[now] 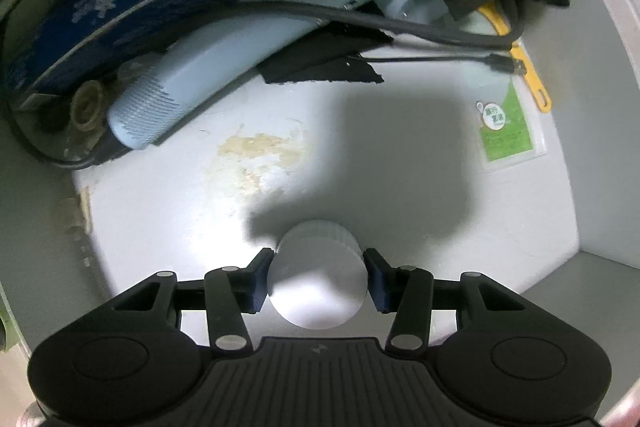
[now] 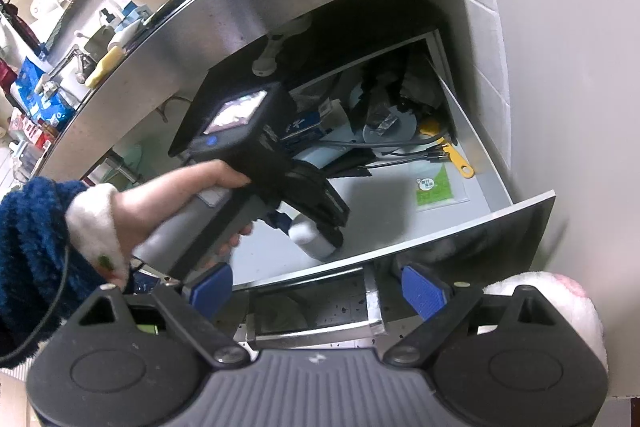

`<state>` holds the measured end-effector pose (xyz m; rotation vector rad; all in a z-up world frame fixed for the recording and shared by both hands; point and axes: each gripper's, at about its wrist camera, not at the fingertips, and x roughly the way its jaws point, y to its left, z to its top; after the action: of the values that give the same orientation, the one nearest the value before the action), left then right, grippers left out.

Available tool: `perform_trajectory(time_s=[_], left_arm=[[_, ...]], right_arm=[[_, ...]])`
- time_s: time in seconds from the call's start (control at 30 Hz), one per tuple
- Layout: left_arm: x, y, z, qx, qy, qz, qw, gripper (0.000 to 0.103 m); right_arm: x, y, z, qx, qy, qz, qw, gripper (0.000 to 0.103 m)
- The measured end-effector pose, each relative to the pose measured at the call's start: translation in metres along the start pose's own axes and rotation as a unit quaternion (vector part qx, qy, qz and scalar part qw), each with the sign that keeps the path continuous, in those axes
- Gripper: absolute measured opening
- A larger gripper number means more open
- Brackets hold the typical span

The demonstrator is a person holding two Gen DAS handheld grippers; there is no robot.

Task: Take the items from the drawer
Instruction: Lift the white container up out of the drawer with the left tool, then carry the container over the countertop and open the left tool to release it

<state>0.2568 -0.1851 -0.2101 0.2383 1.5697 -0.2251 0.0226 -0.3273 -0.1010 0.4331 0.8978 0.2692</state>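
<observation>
Left gripper (image 1: 318, 277) clamped on white bottle (image 1: 318, 275) inside drawer (image 2: 520, 211); grasp step done. Next, likely a straight lift clear of the front. Right gripper (image 2: 318, 293) apart, empty.

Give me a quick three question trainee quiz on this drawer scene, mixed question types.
1. True or false: the left hand-held gripper is shut on the white bottle.
2. Which item lies near the drawer's right wall? A) green card B) blue box C) light blue ribbed-end case
3. Fill in: the right hand-held gripper holds ____.

Key: 1 true; 2 A; 3 nothing
</observation>
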Motion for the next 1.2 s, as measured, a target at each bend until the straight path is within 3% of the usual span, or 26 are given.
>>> perform_trajectory(time_s=[0.23, 0.37, 0.8, 1.2], left_arm=[[-0.039, 0.02, -0.006, 0.003, -0.004, -0.003, 1.0, 0.048], [-0.053, 0.021, -0.035, 0.011, -0.005, -0.004, 0.9999, 0.048], [-0.166, 0.065, -0.091, 0.031, -0.001, 0.005, 0.9995, 0.048], [-0.258, 0.108, -0.117, 0.002, -0.018, -0.007, 0.9998, 0.048]], right_arm=[[0.005, 0.006, 0.002, -0.004, 0.007, 0.0, 1.0, 0.092], [0.005, 0.011, 0.003, -0.01, 0.009, -0.003, 1.0, 0.092], [0.012, 0.036, 0.011, -0.03, 0.019, 0.0, 0.999, 0.092], [0.02, 0.066, 0.022, -0.041, 0.029, 0.016, 0.999, 0.092]])
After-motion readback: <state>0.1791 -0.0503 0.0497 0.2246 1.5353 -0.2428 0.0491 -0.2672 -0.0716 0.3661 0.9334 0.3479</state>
